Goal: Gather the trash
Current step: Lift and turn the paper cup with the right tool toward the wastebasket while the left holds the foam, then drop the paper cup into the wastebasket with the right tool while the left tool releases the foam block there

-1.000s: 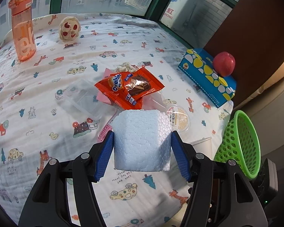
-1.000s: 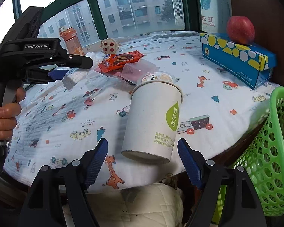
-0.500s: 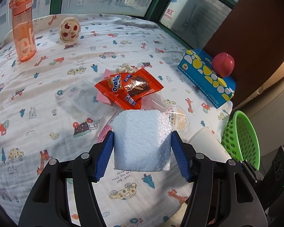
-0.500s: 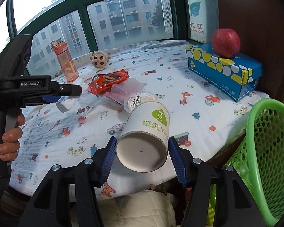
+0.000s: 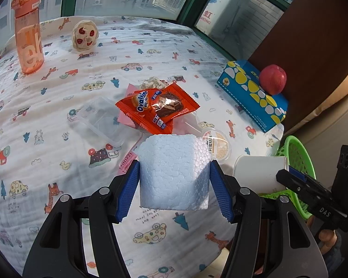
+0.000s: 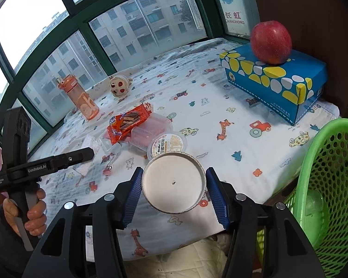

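Left gripper (image 5: 174,186): jaws clamped on a white foam block (image 5: 172,172), blue pads flat against both its sides; block held above the patterned cloth on the desk (image 5: 58,139), near the front edge.

Right gripper (image 6: 174,193): jaws clamped on a paper cup (image 6: 173,181), which lies on its side, base toward the camera, held off the desk by the front edge. Green basket (image 6: 331,185) just to its right, beside the desk.

Orange snack wrapper (image 5: 156,107) lies mid-desk on clear plastic trays.
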